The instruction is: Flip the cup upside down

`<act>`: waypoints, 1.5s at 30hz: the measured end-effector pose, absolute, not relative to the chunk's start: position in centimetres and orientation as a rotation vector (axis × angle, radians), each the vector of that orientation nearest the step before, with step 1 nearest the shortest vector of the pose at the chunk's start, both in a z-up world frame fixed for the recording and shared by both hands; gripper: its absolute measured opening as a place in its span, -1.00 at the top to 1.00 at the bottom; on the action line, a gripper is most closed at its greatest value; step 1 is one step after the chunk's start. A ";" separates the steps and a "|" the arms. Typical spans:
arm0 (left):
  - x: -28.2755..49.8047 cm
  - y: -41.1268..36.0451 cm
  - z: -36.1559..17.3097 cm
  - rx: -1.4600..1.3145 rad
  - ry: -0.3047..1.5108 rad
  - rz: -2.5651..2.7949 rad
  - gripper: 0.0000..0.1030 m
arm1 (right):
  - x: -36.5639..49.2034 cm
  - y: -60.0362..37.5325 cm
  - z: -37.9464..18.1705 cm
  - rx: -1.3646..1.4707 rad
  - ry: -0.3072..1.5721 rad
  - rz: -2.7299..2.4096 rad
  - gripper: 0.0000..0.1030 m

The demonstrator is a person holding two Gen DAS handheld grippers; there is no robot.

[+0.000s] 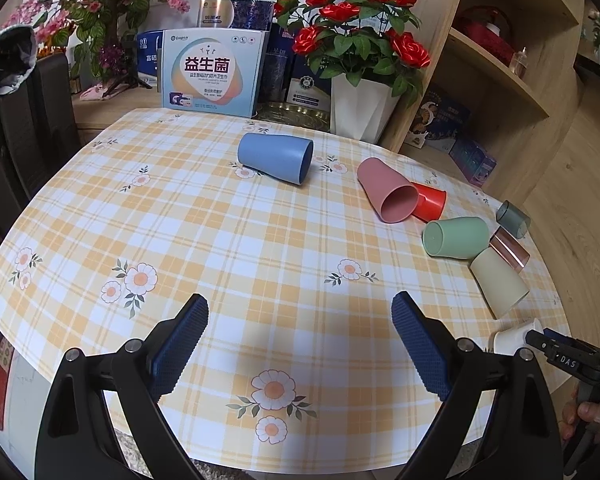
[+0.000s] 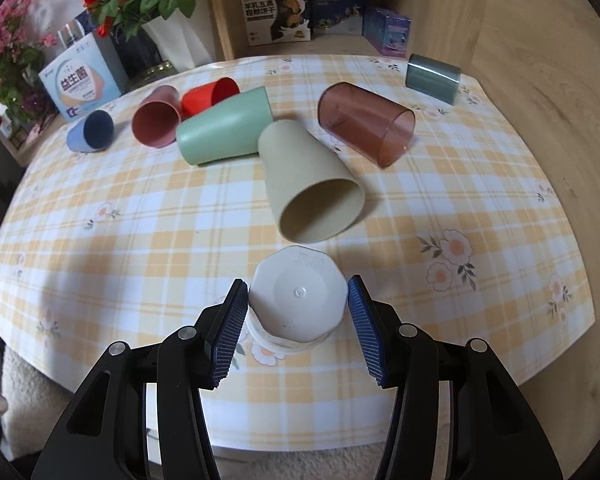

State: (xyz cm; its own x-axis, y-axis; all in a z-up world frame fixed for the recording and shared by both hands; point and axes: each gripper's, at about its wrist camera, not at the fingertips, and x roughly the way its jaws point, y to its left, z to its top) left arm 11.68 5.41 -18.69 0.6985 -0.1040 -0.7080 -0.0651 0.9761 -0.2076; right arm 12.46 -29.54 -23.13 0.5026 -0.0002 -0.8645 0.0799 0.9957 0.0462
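White cup [image 2: 298, 300] standing inverted near the front edge of the bench [image 2: 140, 220], base uppermost and rim on the checked cloth. We see the right gripper [image 2: 298, 312] bracketing it, jaws spread: the left pad lies at or just beside the cup wall, while the right pad stands slightly apart from it. We cannot tell whether the left pad is in contact. In the left wrist view, the left gripper [image 1: 300, 344] hovers over bare cloth with jaws spread wide and holding nothing; the white cup appears only at the far right margin.

We judge this cup to be flipped already and the jaws to be letting go. The main hazard from here is a snag. If the ribbed left pad drags on the wall as the gripper pulls away, the light cup could tip or slide toward the nearby edge.

A second hazard lies just beyond: the beige cup [image 2: 312, 184] rests on its side, mouth toward the white cup. A forward sweep could set it rolling into the green cup [image 2: 224, 128] and brown translucent cup [image 2: 364, 124].
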 end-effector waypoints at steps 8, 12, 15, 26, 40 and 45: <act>11.7 5.4 -18.7 -0.223 0.801 -0.021 -0.76 | 12.5 -28.9 -23.7 0.046 1.040 -0.056 0.02; 11.7 5.5 -18.7 -0.225 0.800 -0.022 -0.76 | 12.6 -28.3 -23.7 0.022 1.035 -0.054 0.02; 11.7 5.5 -18.7 -0.224 0.801 -0.022 -0.76 | 12.8 -27.8 -23.8 0.002 1.033 -0.059 0.02; 11.6 5.9 -18.6 -0.218 0.796 0.001 -0.76 | 13.1 -27.5 -23.9 0.018 1.046 -0.054 0.02; 10.2 3.6 -13.3 -0.073 0.699 0.000 -0.86 | 11.5 -28.1 -19.5 0.137 0.959 0.028 -0.41; 9.1 2.9 -9.9 -0.056 0.638 -0.020 -0.88 | 9.6 -28.6 -15.6 0.181 0.856 0.022 -0.74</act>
